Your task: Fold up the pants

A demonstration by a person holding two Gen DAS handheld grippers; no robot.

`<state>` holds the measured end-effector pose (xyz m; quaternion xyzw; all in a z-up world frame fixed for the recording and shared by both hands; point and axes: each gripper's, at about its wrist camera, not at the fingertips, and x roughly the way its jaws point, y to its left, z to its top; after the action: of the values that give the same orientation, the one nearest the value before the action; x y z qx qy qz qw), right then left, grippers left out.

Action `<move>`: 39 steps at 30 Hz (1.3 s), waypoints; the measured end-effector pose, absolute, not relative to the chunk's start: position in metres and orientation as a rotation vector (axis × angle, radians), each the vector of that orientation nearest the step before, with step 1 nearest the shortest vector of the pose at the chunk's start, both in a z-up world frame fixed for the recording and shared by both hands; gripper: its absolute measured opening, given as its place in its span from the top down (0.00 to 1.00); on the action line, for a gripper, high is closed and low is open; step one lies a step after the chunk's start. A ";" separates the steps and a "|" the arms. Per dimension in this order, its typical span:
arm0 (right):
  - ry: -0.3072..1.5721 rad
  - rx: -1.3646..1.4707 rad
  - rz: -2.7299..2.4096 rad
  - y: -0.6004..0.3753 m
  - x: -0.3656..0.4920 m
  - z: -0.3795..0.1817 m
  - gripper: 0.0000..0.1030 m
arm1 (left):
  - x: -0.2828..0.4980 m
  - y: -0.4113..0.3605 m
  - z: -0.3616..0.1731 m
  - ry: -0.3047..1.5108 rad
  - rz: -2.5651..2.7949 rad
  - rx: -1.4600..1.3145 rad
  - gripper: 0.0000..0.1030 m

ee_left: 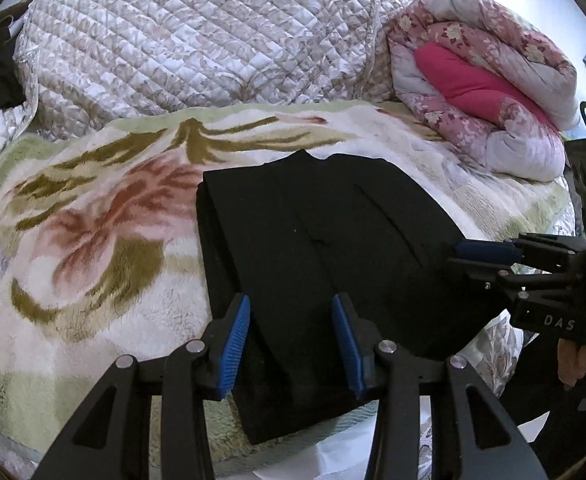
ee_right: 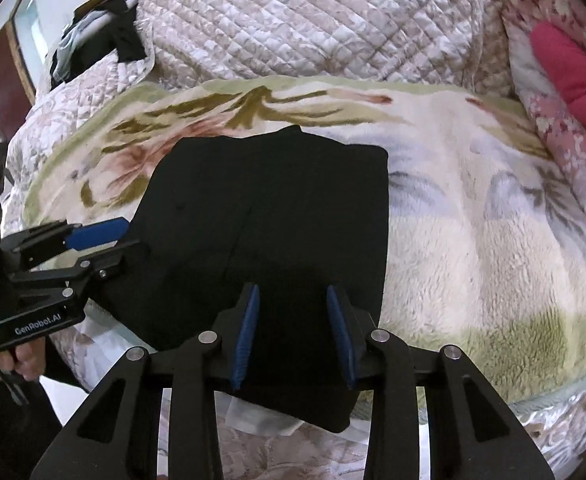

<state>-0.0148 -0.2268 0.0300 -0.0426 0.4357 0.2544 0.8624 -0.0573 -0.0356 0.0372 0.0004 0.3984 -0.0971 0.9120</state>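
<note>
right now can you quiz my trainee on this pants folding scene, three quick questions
1. True or false: the black pants lie folded on the floral fleece blanket.
2. Which holds cloth: A) left tool B) right tool C) neither?
3. What colour is the pillow inside the rolled comforter?

Key
1. True.
2. C; both tools stand open above the pants, nothing pinched.
3. Pink, the pink pillow.

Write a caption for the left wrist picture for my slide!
Open left gripper above folded black pants on a flowery blanket, right gripper nearby.
</note>
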 end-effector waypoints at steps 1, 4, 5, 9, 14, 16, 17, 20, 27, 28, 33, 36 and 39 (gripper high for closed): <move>0.916 -0.095 0.530 -0.226 -0.015 0.030 0.65 | -0.058 -0.036 0.036 0.820 -0.197 0.004 0.55; 0.911 -0.111 0.521 -0.222 -0.017 0.028 0.64 | -0.060 -0.039 0.035 0.814 -0.187 0.021 0.55; 0.913 -0.107 0.523 -0.222 -0.017 0.028 0.64 | -0.059 -0.038 0.035 0.813 -0.185 0.022 0.54; 0.915 -0.079 0.535 -0.223 -0.012 0.029 0.64 | -0.057 -0.033 0.032 0.814 -0.183 -0.014 0.52; 0.907 -0.073 0.522 -0.222 -0.011 0.030 0.64 | -0.055 -0.030 0.030 0.806 -0.182 -0.052 0.50; 0.905 -0.072 0.515 -0.221 -0.012 0.029 0.64 | -0.055 -0.030 0.030 0.804 -0.175 -0.066 0.50; 0.904 -0.072 0.513 -0.221 -0.012 0.029 0.64 | -0.055 -0.030 0.030 0.803 -0.171 -0.067 0.50; 0.903 -0.062 0.512 -0.223 -0.011 0.029 0.63 | -0.054 -0.032 0.030 0.805 -0.161 -0.061 0.47; 0.889 -0.056 0.515 -0.222 -0.011 0.028 0.62 | -0.045 -0.028 0.030 0.843 -0.163 -0.062 0.33; 0.888 -0.051 0.516 -0.222 -0.010 0.028 0.62 | -0.044 -0.027 0.029 0.849 -0.163 -0.061 0.32; 0.880 -0.050 0.514 -0.222 -0.012 0.029 0.62 | -0.039 -0.026 0.033 0.884 -0.188 -0.051 0.34; 0.878 -0.030 0.521 -0.224 -0.010 0.031 0.60 | -0.038 -0.030 0.039 0.876 -0.201 -0.014 0.39; 0.879 0.020 0.527 -0.231 -0.007 0.034 0.59 | -0.032 -0.031 0.044 0.878 -0.217 -0.010 0.43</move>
<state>-0.0074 -0.2309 0.0340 0.0097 0.4207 0.2523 0.8714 -0.0324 -0.0308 0.0441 -0.0048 0.4241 -0.1049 0.8995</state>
